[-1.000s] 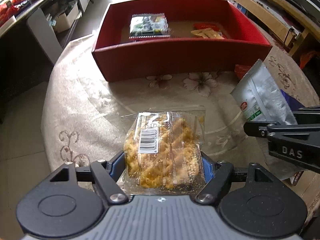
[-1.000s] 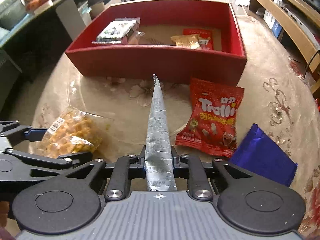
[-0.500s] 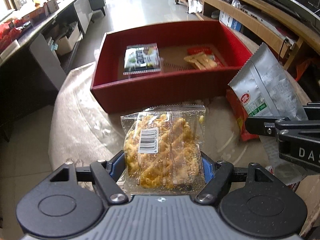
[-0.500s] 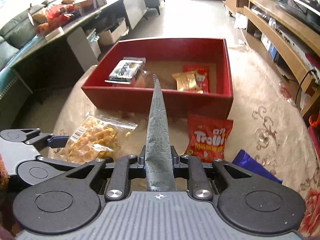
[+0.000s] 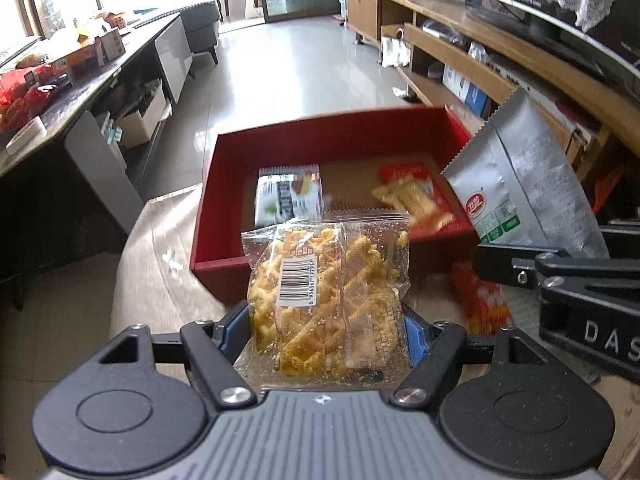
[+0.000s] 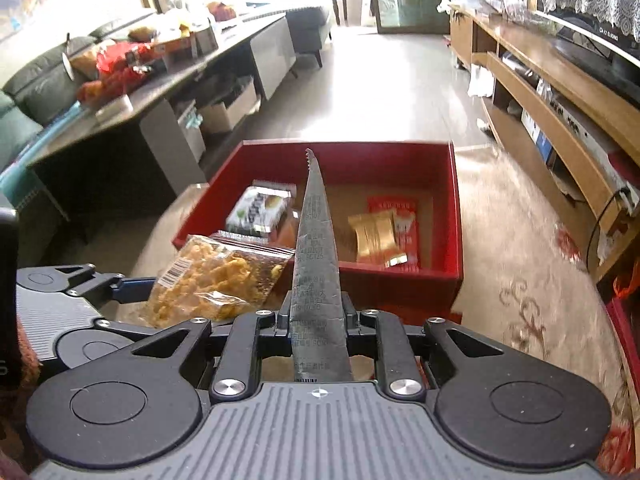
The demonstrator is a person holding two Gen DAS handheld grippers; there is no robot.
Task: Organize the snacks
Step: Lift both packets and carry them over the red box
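**A:** Left wrist view first. What is the left gripper (image 5: 326,330) carrying?

**B:** The clear bag of yellow twists (image 5: 326,294), clamped across its lower half between the blue pads (image 5: 412,336), held in the air in front of the red box (image 5: 224,200). I'd judge it light but brittle: crumbs sit loose inside, so a hard squeeze would break more. The film looks slick; holding across the packed bulk seems safer than the empty seal.

**A:** And the silver pouch (image 5: 516,184) to the right?

**B:** It stands up from the right gripper, above the box's near right corner.

**A:** Right wrist view?

**B:** The right gripper (image 6: 318,330) is pinched tight on that silver pouch (image 6: 316,264), seen edge-on. It looks thin, light, fairly stiff foil, so a bottom-edge pinch serves. The box (image 6: 456,216) lies just ahead, with a green-labelled packet (image 6: 260,210) and a gold packet (image 6: 378,236) inside.
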